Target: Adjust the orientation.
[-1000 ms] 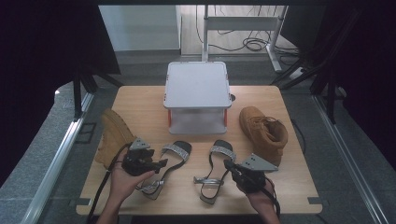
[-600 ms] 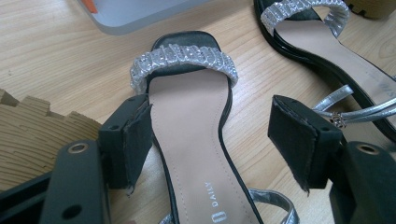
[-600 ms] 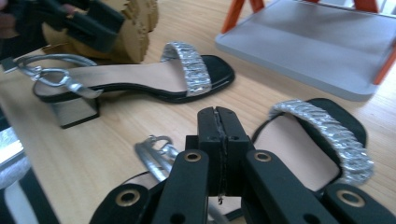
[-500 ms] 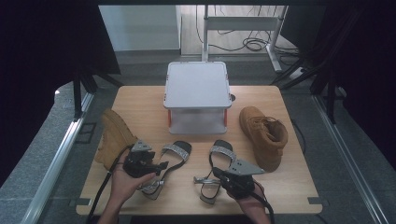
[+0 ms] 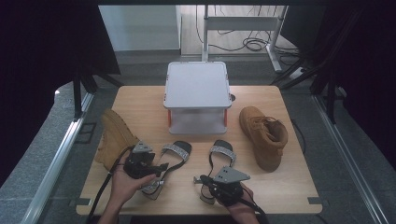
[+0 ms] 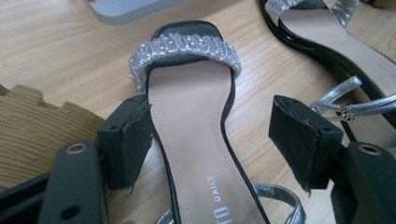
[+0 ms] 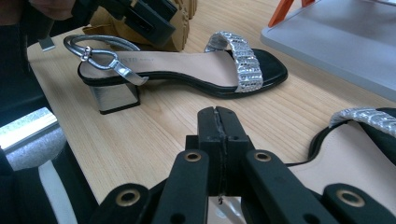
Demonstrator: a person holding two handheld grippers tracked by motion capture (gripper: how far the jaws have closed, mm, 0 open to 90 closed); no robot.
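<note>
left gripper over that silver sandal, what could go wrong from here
1. The left gripper stands open with its jaws either side of the left sandal. If they close there, they may pinch only the thin sole edge and slip.
2. The ankle strap loops loosely by the heel, so it could snag a jaw.
3. The tan boot lies right beside that sandal, so a sideways move could bump it.

On the beige insole of the black sandal with a silver beaded strap [image 6: 196, 140], grey print reads "DAILY"; the letters before it are cut off.
</note>
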